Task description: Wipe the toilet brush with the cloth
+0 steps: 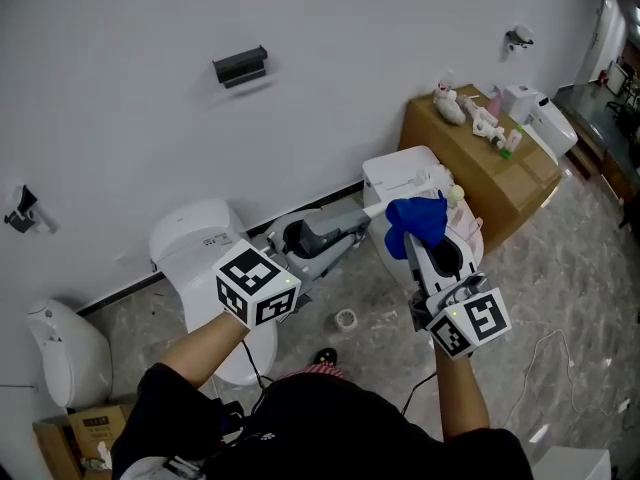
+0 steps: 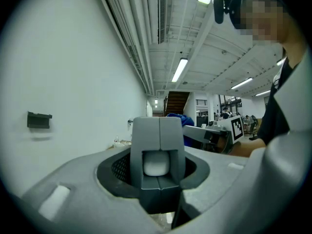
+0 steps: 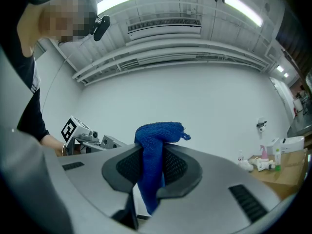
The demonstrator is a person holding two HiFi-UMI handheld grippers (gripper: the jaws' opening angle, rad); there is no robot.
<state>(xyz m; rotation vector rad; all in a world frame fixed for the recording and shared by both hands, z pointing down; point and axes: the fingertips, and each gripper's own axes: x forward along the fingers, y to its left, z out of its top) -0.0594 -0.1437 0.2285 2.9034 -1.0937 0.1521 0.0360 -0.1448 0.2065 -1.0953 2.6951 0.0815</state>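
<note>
1. Your left gripper [image 1: 303, 240] has its jaws standing wide and clamped on the toilet brush [image 2: 158, 152]. The black mesh pads [image 2: 120, 167] press on either side of a grey block, which has a seam down its middle and a white rounded piece set in a recess.
2. You hold the brush up off the floor in the middle of the scene. It is to the right of the white toilet [image 1: 200, 243] and to the left of a white boxy unit [image 1: 400, 180]. In the head view its grey length runs from the jaws toward the right.
3. Your right gripper [image 1: 428, 253] has its jaws drawn close together and pinched on the blue cloth [image 3: 153, 150]. A folded bunch of the cloth stands above the jaws, and a tail hangs down between them.
4. The cloth is near the brush, just to the right of its far end. From the left gripper view a bit of blue shows beyond the top of the grey block. You cannot tell from any view whether cloth and brush touch.
5. At the far right a brown cabinet [image 1: 470, 173] stands against the wall, with small bottles and white items on top.
6. A black bracket [image 1: 240, 66] is fixed to the far wall, and a roll of tape [image 1: 346, 319] lies on the floor between your two grippers.
</note>
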